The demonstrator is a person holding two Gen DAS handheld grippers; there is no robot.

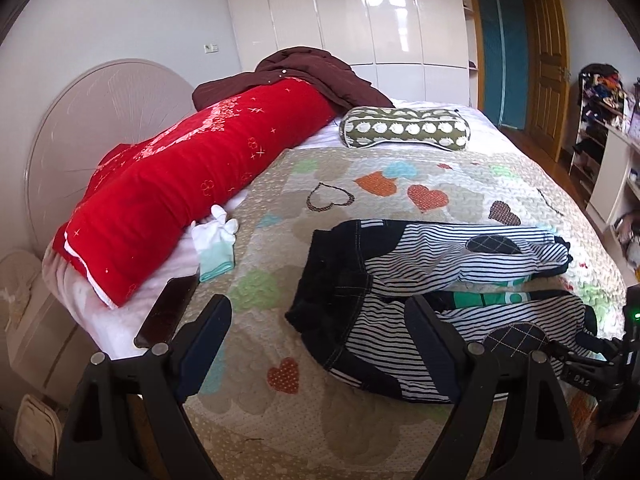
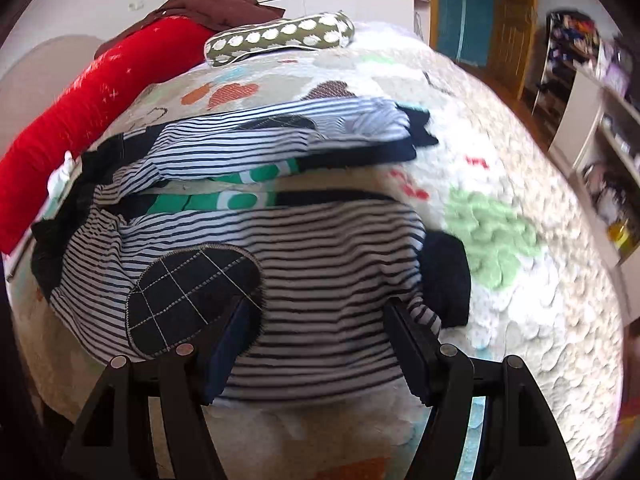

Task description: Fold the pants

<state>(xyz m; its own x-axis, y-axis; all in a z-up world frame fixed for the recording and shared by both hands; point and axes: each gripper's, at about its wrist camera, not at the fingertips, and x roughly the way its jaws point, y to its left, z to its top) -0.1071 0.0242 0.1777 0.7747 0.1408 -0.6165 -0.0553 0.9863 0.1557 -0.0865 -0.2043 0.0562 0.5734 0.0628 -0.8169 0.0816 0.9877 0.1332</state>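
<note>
Quilted heart-patterned bedding forms the work surface. Nearest the cameras, the left gripper hovers with jaws apart and empty above the dark waistband, and the right gripper has its jaws apart, straddling the cuff end of the near leg. Striped pants lie flat, legs spread; beyond sit a spotted cushion and red bolster.

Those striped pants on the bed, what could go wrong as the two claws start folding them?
1. The striped pants lie rumpled, with a green cloth between the legs; it might get folded in.
2. The right claw straddles the near leg's hem by the knee patch; it may pinch the quilt too.
3. The left claw, open, may catch only one layer at the waist.
</note>
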